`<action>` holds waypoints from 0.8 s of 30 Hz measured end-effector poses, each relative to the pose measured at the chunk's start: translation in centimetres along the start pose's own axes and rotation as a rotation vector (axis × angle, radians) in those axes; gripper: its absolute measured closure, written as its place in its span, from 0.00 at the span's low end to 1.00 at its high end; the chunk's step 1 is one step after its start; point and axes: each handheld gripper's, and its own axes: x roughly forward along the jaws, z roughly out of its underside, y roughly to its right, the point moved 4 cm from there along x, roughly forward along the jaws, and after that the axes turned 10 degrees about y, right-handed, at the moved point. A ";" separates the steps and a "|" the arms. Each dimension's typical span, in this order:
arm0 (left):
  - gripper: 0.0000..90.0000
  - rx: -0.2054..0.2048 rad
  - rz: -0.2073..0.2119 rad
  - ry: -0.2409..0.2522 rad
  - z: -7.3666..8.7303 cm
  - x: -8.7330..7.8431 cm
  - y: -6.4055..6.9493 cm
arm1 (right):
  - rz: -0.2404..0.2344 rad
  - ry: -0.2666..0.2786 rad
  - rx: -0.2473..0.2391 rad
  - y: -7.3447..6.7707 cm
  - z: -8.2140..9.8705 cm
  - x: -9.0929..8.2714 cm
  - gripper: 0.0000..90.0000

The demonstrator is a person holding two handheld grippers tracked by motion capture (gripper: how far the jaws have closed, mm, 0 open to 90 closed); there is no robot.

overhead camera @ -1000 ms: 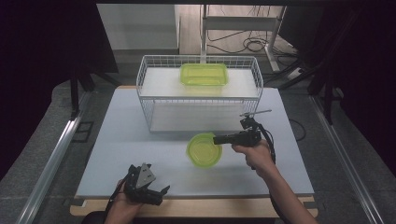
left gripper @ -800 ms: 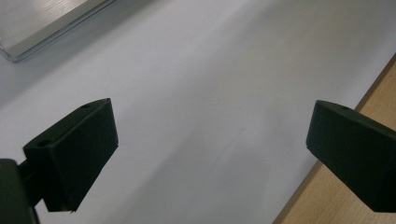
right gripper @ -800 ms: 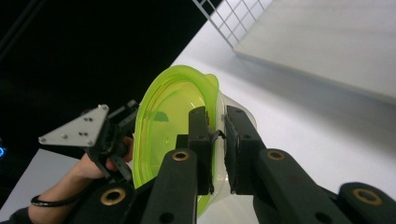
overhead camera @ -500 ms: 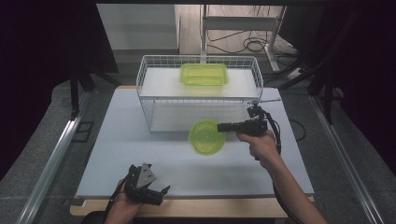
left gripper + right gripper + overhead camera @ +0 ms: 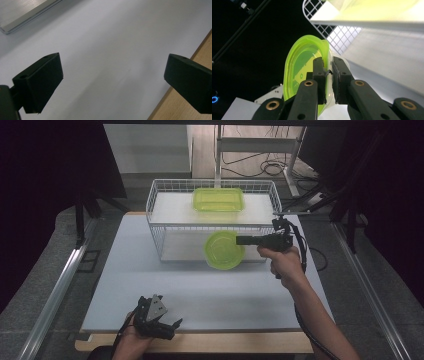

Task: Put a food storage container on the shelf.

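Note:
A round lime-green bowl hangs in the air in front of the wire rack's lower level, facing the camera. My right gripper is shut on its right rim and points left. In the right gripper view the two jaws pinch the bowl's edge between them. A rectangular green container lies on the rack's top shelf. My left gripper rests at the table's front edge with its jaws wide apart and nothing between them.
A white mat covers the table, and a wooden strip runs along its front edge. The rack stands at the back middle. A metal rail lies along the left side, and cables trail on the floor behind.
My right gripper has lifted the round bowl off the mat, up and back toward the rack's front. The left gripper has stayed where it was.

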 end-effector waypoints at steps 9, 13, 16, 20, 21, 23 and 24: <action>0.02 -0.002 0.001 0.004 0.0 0.0 0.0 | 0.009 0.048 -0.010 -1.0 -2.7 -0.4 0.91; 0.02 -0.002 0.000 0.004 0.0 0.0 0.0 | 0.015 0.066 -0.011 -1.3 -3.7 -0.4 0.91; 0.02 -0.006 -0.001 0.006 0.0 0.0 0.0 | 0.017 0.085 -0.010 -1.6 -4.6 -0.3 0.91; 0.02 -0.005 -0.001 0.005 0.0 0.0 0.0 | 0.024 0.113 -0.013 -2.0 -5.8 -0.2 0.91; 0.02 -0.005 -0.001 0.005 0.0 0.0 0.0 | 0.029 0.122 -0.016 -2.1 -6.2 -0.1 0.91; 0.02 -0.005 -0.001 0.006 0.0 0.0 0.0 | 0.040 0.135 -0.020 -2.3 -6.9 -0.1 0.91; 0.02 -0.005 -0.001 0.005 0.0 0.0 0.0 | 0.046 0.141 -0.024 -2.4 -7.2 0.0 0.91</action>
